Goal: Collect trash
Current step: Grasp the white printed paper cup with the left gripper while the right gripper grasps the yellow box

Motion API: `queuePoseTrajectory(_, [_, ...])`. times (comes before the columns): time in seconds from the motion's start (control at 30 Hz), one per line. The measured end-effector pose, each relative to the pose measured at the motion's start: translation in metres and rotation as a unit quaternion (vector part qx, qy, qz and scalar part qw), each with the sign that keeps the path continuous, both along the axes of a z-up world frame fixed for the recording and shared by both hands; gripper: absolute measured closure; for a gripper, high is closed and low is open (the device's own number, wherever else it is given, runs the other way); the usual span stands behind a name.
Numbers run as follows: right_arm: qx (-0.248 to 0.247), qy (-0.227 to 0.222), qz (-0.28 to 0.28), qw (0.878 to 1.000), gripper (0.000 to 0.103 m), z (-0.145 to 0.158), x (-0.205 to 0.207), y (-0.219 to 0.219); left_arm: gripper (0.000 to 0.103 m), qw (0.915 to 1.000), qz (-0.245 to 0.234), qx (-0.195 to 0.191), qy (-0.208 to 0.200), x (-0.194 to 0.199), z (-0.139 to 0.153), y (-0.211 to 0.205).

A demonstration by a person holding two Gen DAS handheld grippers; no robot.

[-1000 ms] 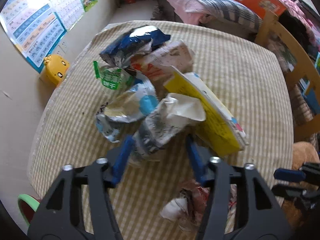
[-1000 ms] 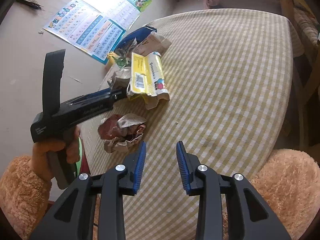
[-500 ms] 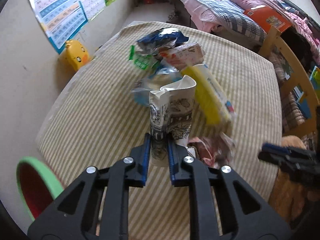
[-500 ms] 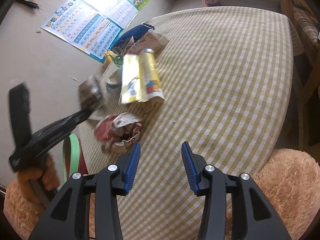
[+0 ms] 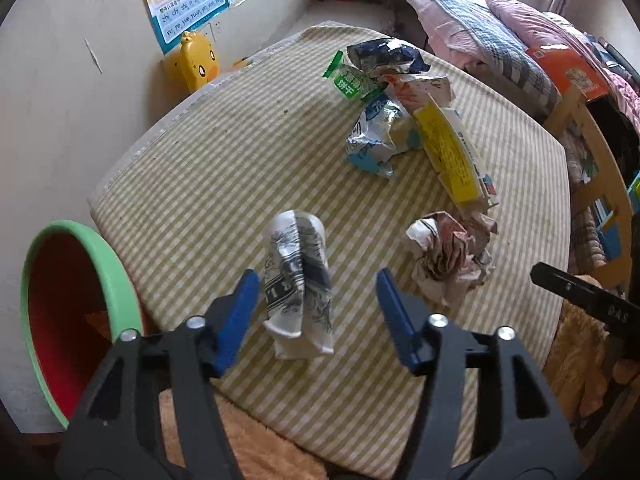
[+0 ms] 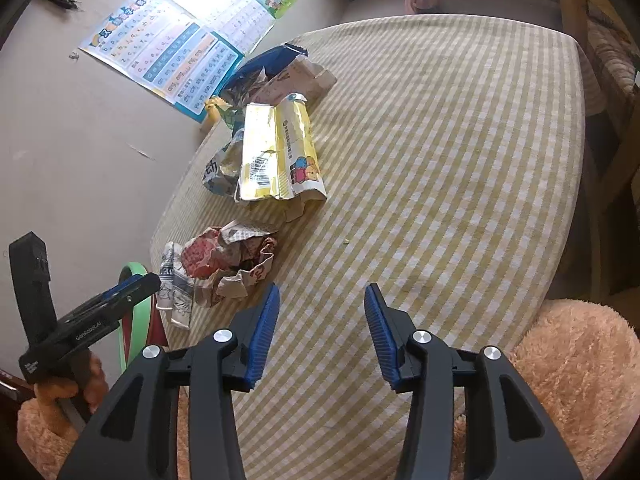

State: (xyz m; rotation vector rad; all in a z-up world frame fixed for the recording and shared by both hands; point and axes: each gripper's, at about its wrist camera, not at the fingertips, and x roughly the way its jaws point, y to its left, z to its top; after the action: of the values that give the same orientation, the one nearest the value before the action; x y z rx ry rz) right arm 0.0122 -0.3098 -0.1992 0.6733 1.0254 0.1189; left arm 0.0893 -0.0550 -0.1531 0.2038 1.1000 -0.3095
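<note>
While left gripper (image 5: 316, 300) jaws have just been opening, we see black-and-white carton (image 5: 298, 284) between them, pads apart from it, near table (image 5: 200, 184) edge beside green-rimmed bin (image 5: 80, 240). From right wrist: right gripper (image 6: 320, 328) spread, pinching nothing; crumpled wrapper (image 6: 228, 264) near, yellow carton (image 6: 276, 156) beyond.
</note>
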Motion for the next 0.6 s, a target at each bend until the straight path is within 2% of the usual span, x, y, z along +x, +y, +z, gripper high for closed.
queuePoseTrajectory(0.17, [-0.001, 0.000, 0.003, 1.000, 0.056, 0.000, 0.000, 0.000, 0.035, 0.9990, 0.036, 0.024, -0.014, 0.012, -0.012, 0.004])
queuePoseTrajectory(0.3, [-0.001, 0.002, 0.001, 1.000, 0.056, 0.000, 0.000, 0.000, 0.034, 0.9969, 0.076, -0.016, 0.010, 0.023, -0.022, 0.015])
queuePoseTrajectory(0.43, [0.000, 0.002, 0.001, 1.000, 0.055, -0.001, 0.000, -0.001, 0.034, 0.9979, 0.065, -0.003, -0.002, 0.021, -0.025, 0.005])
queuePoseTrajectory(0.53, [-0.002, 0.002, 0.001, 1.000, 0.055, -0.001, 0.001, -0.001, 0.034, 0.9977, 0.065, -0.007, 0.017, 0.020, -0.034, 0.001])
queuePoseTrajectory(0.57, [-0.001, 0.003, 0.001, 1.000, 0.055, 0.000, 0.001, -0.001, 0.036, 0.9976, 0.064, -0.007, 0.023, 0.019, -0.036, -0.001])
queuePoseTrajectory(0.6, [0.003, 0.000, 0.001, 1.000, 0.055, 0.002, 0.003, -0.001, 0.045, 0.9976, 0.061, -0.009, 0.030, 0.018, -0.039, -0.002])
